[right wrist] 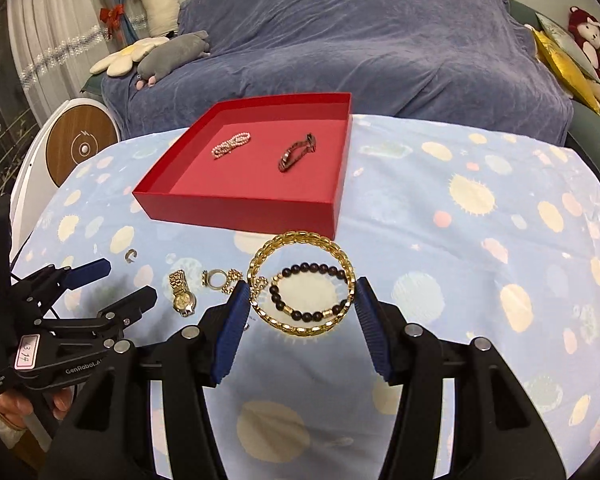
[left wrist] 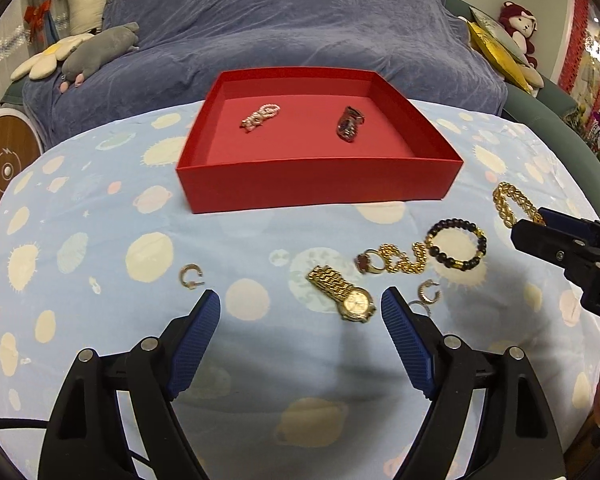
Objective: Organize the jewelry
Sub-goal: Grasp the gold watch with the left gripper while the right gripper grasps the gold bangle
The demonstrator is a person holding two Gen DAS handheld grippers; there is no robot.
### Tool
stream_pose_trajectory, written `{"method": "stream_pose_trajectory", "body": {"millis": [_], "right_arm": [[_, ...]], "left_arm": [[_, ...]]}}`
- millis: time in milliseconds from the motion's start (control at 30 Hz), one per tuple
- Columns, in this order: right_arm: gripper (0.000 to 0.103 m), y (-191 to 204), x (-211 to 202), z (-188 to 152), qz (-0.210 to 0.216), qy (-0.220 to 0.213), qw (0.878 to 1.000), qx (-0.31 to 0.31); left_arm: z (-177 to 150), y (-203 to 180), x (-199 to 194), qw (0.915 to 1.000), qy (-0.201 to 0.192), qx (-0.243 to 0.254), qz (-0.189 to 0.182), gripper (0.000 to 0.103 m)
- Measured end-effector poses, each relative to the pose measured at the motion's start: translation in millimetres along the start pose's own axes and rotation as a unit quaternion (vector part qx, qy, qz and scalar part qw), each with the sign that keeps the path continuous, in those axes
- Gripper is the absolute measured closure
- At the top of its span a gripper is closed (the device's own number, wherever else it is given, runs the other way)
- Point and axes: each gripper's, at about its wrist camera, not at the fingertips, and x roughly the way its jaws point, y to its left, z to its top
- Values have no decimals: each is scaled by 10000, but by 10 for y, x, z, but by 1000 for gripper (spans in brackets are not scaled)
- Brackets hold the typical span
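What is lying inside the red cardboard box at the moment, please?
Inside the shallow red cardboard box lie a pink pearl bracelet and a dark reddish metal bracelet; its near wall hides some floor.

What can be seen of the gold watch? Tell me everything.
The gold watch lies flat on the planet-print cloth, in front of the red box. It has a pale round dial and a shiny metal link band stretched out toward the box. Nothing grips it; it lies just inside the left tongs' right tip.
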Motion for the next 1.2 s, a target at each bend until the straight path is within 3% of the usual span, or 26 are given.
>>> {"method": "stream_pose_trajectory", "body": {"millis": [233,400,433,500,700,1033,1200], "right_arm": [[51,10,44,32,50,-46,10000,57],[51,1,73,30,71,-18,9999,87],[51,8,81,31,80,-11,9999,74],[51,26,99,29,92,10,9999,49],[51,75,145,9,125,77,9999,-9],[51,75,160,3,150,101,9998,-17],[51,50,143,38,161,34,9999,-17]], "left_arm": [[20,-207,236,9999,77,73,-8,24],[-63,-279,367,9992,84,319,229,42],[-66,-286,359,9992,73,340,205,44],[-63,-286,341,9992,77,361,163,60],[-71,-284,323,9989,40,441,123,83],[-60,-189,263,9993,77,355,25,83],[45,-49,72,9997,-122,210,21,83]]}}
